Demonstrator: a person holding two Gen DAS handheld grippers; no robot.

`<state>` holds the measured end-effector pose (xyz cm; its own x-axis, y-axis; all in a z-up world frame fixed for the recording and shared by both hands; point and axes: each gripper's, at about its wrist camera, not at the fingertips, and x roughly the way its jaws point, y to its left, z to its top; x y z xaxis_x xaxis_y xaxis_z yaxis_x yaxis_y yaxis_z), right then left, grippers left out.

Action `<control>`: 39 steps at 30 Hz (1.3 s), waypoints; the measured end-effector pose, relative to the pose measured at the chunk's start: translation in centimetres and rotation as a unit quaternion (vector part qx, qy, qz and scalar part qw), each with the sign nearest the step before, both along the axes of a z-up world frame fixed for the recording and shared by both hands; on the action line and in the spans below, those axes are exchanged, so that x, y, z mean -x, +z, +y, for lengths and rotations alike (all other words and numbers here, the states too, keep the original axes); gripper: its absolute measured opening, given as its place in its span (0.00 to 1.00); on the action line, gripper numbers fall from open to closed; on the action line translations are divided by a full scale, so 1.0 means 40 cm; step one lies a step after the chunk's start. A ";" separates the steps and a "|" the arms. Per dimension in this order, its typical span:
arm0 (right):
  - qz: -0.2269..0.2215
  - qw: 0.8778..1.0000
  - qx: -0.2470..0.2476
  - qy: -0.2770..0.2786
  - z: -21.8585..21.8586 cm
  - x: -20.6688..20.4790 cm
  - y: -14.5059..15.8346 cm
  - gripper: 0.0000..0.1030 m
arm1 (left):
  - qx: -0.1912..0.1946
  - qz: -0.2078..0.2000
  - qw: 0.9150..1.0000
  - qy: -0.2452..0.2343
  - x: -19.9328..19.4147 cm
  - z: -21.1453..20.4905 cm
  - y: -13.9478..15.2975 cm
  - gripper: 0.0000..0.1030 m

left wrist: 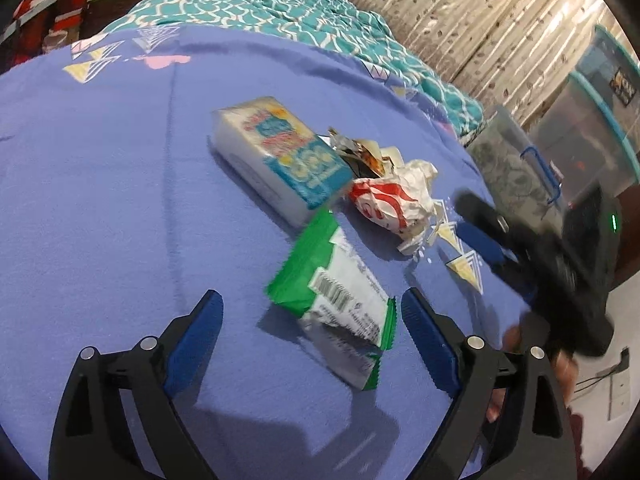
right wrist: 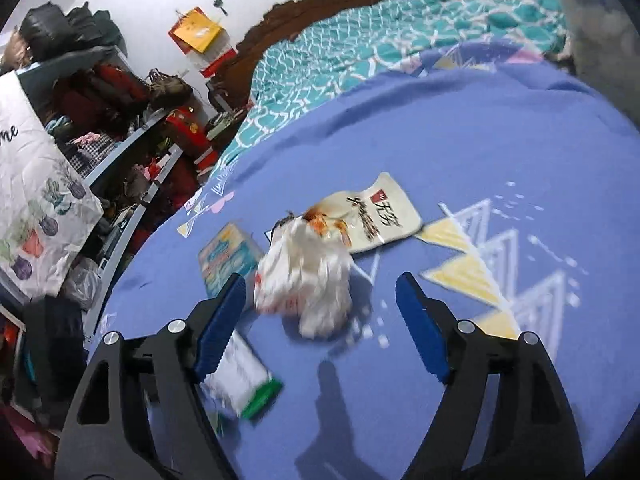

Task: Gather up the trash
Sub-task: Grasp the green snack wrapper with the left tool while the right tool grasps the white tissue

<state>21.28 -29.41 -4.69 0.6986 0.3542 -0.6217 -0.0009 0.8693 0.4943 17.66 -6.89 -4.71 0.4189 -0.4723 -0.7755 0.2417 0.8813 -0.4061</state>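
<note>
In the left wrist view, the left gripper [left wrist: 312,312] is hovering with fingers apart, the green wrapper [left wrist: 340,304] lying loose between them on the bed [left wrist: 100,184]. In the right wrist view, the right gripper [right wrist: 320,296] is spreading its fingers, with crumpled paper [right wrist: 308,276] sitting untouched between their tips.

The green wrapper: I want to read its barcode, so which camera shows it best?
The left wrist view: the green wrapper lies whole and fairly sharp, barcode up, between the open left claw. The right wrist view shows only a blurred part behind a finger.
</note>
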 end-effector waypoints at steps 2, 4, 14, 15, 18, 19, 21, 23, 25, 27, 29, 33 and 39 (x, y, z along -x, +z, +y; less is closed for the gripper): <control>0.013 1.000 0.006 0.008 0.017 -0.044 -0.013 0.80 | -0.014 -0.003 1.000 0.004 -0.002 -0.017 -0.004 0.84; 0.021 1.000 0.014 0.015 0.036 -0.073 -0.026 0.80 | -0.020 -0.006 1.000 0.008 -0.005 -0.024 -0.007 0.82; 0.018 0.997 0.047 0.051 0.064 0.048 -0.034 0.49 | -0.026 0.012 0.999 -0.015 0.010 -0.031 -0.026 0.03; 0.016 0.997 0.052 0.051 0.063 0.074 -0.033 0.49 | -0.021 0.014 0.999 -0.023 0.023 -0.028 -0.027 0.03; 0.016 0.997 0.054 0.047 0.053 0.163 -0.038 0.49 | -0.019 0.011 0.999 -0.045 0.064 -0.018 -0.030 0.03; 0.016 0.998 0.051 0.046 0.049 0.196 -0.041 0.49 | -0.014 0.012 0.998 -0.053 0.080 -0.010 -0.032 0.03; 0.014 0.998 0.047 0.044 0.046 0.253 -0.046 0.49 | -0.006 0.016 0.998 -0.065 0.103 -0.001 -0.032 0.03; 0.009 0.997 0.050 0.050 0.055 0.307 -0.045 0.49 | 0.005 0.021 0.996 -0.082 0.132 0.009 -0.034 0.03; 0.006 0.997 0.042 0.061 0.064 0.358 -0.043 0.49 | 0.009 0.019 0.994 -0.106 0.164 0.017 -0.029 0.03; 0.000 0.996 0.026 0.085 0.082 0.399 -0.040 0.49 | 0.002 0.007 0.993 -0.118 0.189 0.025 -0.017 0.03; -0.001 0.994 0.021 0.107 0.103 0.427 -0.038 0.49 | -0.007 -0.007 0.993 -0.117 0.202 0.040 0.001 0.07; -0.022 0.993 0.043 0.106 0.131 0.460 -0.019 0.50 | -0.010 -0.027 0.998 -0.062 0.201 0.093 0.026 0.58; -0.032 0.995 0.083 0.043 0.104 0.477 -0.010 0.51 | 0.013 -0.009 0.999 -0.037 0.187 0.143 0.029 0.64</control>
